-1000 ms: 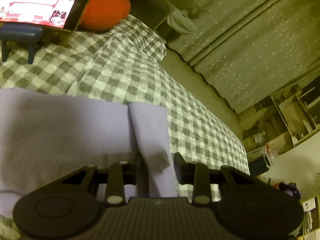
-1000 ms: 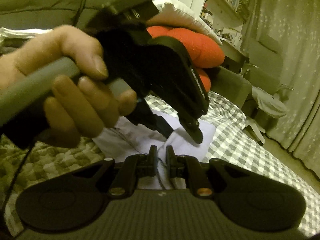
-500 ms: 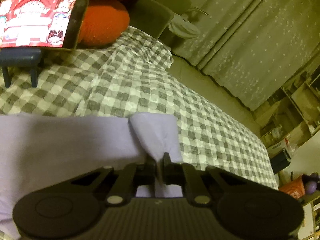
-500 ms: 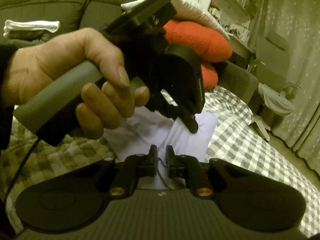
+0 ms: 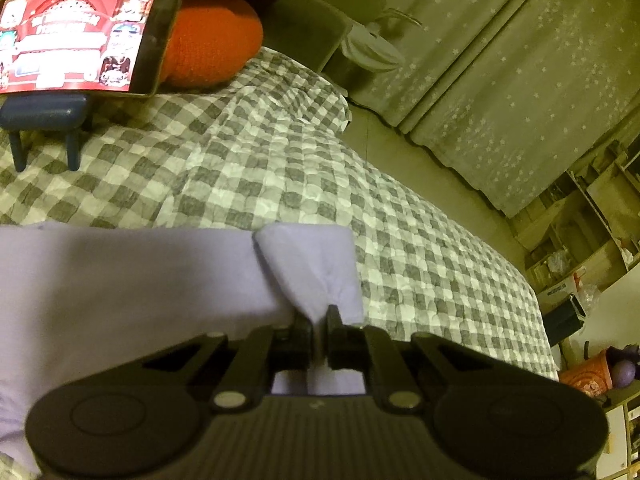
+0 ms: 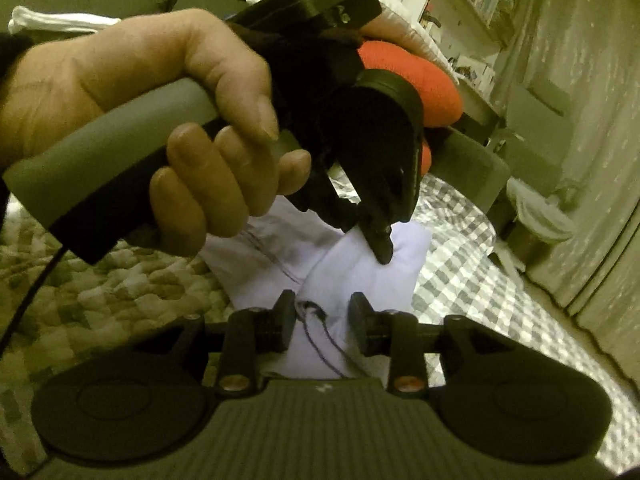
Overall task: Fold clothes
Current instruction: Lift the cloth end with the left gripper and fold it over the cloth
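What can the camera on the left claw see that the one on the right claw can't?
Only the left wrist view shows the lit phone with a red screen on its dark blue stand, and the left claw from behind, shut on a pinched fold of the pale lilac garment.

Only the right wrist view shows the person's hand gripping the left claw's grey handle, and the right claw, opening, cloth lying between its pads.

Both show the garment, the grey-and-white checked bedcover, the orange plush cushion and the star-patterned curtain.
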{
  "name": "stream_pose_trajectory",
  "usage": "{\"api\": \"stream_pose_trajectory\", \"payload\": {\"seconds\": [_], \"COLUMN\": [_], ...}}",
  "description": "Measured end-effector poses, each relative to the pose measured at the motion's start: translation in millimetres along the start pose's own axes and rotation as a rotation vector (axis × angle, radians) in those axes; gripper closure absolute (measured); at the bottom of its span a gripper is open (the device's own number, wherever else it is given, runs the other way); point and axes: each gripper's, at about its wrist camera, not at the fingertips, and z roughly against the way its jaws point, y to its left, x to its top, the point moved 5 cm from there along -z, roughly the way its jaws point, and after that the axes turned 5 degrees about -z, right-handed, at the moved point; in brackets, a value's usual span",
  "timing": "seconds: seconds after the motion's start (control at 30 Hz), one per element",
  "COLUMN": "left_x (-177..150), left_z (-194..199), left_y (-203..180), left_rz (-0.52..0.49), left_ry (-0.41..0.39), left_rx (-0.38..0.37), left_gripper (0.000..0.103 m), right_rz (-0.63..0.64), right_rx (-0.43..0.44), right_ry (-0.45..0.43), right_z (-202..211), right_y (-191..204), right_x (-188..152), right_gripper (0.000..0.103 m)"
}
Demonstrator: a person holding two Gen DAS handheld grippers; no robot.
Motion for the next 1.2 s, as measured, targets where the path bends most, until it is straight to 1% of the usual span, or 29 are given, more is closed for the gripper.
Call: {"api": "stream_pose_trajectory", "payload": {"seconds": [0.07, 0.13, 0.17, 0.3, 0.5, 0.73, 0.87, 1.03, 1.2], "left_x": [0.2, 0.8, 1.0, 1.6, 3.6, 8.9, 10.7, 12.3, 19.7], "left_z": [0.4, 0.8, 0.7, 0.3, -0.8, 6.2, 10.2, 16.3, 22.1], "left_y": [0.5, 0.8, 1.4, 4.8, 11.0, 15.0, 18.2, 13.1, 13.4], "left_rz": [0.003, 0.005, 0.007, 0.026, 0.053, 0.068, 0.076, 0.029, -0.024], "left_ry": [0.0, -0.001, -0.002, -0.005, -0.012, -0.073, -0.094, -0.122, -0.118], "left_rx": [0.0, 0.001, 0.001, 0.001, -0.002, 0.004, 0.029, 0.057, 0.102], "left_gripper": [0.096, 0.096, 0.096, 0.095, 0.094, 0.093, 0.094, 0.096, 0.097], "right_rz": [0.031, 0.041, 0.033, 0.02, 0.039, 0.023, 0.014, -0.032, -0.144], "right_rx": [-0.03, -0.032, -0.033, -0.036, -0.027, -0.016, -0.005, 0.028, 0.066], "right_ry": [0.004, 0.006, -0.001, -0.052, -0.073, -0.092, -0.104, -0.089, -0.079], "right_z": [-2.3, -1.1, 1.0, 12.9, 21.3, 24.0, 26.8, 25.4, 22.7], "right_y": [2.8, 4.7, 4.2, 2.2, 7.4, 3.0, 3.6, 1.4, -4.8], "right_x": [-1.9, -2.1, -0.7, 6.2, 6.5, 10.2, 12.7, 13.6, 20.4], "right_gripper": [0.07, 0.092, 0.097, 0.097, 0.097, 0.097, 0.097, 0.097, 0.097]}}
